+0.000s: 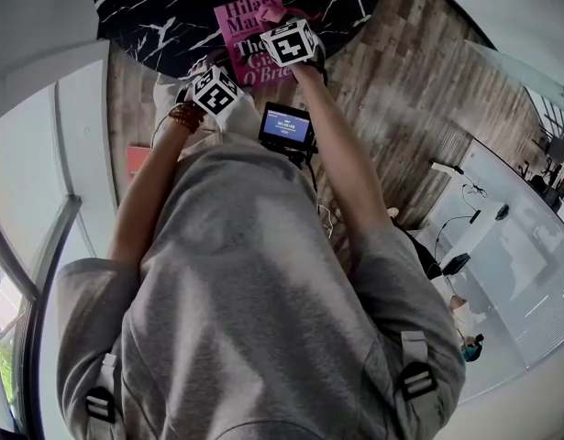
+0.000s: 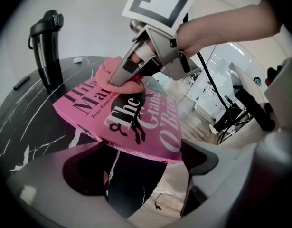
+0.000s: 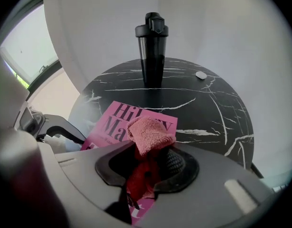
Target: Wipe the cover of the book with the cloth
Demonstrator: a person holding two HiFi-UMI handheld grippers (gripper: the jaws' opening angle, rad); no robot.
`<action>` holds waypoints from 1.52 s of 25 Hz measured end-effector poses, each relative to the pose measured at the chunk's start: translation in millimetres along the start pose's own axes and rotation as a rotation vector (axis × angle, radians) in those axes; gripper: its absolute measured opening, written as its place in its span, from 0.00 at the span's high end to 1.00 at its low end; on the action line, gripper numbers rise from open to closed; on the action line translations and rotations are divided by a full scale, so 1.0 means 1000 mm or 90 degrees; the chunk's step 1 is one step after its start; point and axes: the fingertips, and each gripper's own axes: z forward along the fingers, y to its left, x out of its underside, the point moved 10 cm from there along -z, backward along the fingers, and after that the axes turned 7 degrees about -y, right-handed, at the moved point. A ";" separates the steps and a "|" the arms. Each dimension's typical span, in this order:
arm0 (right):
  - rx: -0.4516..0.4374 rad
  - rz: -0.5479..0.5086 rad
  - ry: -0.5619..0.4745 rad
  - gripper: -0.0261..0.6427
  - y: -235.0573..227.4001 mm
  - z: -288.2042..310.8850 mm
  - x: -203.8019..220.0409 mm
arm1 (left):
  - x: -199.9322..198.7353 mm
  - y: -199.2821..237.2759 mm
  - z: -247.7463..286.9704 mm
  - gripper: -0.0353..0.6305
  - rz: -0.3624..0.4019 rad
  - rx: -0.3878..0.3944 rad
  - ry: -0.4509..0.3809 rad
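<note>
A pink book (image 1: 248, 35) lies on the round black marble table (image 1: 162, 16), its near edge by the table's rim. My right gripper (image 3: 148, 167) is shut on a pink cloth (image 3: 148, 133) and holds it down on the book's cover (image 2: 122, 120), at the upper half by the title. In the left gripper view the right gripper (image 2: 118, 79) pins the cloth (image 2: 110, 72) from above. My left gripper (image 2: 141, 161) stands open at the book's near edge, jaws wide apart, with table showing between them. In the head view it sits at the book's lower left (image 1: 205, 73).
A tall black bottle (image 3: 153, 49) stands at the far side of the table, with a small white object (image 3: 201, 75) to its right. A thin dark item (image 2: 21, 82) lies at the table's left. Below the rim is wooden floor (image 1: 392, 108). A small screen (image 1: 286, 126) hangs at the person's chest.
</note>
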 end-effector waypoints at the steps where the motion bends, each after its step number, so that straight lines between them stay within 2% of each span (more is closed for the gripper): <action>1: -0.006 0.001 0.004 0.78 0.003 0.001 -0.002 | 0.000 0.000 0.000 0.24 0.000 0.000 0.000; 31: -0.111 -0.011 0.010 0.77 0.062 0.019 -0.029 | 0.001 0.001 0.001 0.24 0.004 0.001 -0.007; 35: -0.128 0.005 -0.003 0.77 0.066 0.021 -0.032 | 0.000 0.001 0.002 0.24 0.005 0.003 -0.011; 38: -0.147 0.045 -0.012 0.77 0.070 0.025 -0.031 | 0.004 0.001 -0.001 0.24 0.004 0.002 -0.010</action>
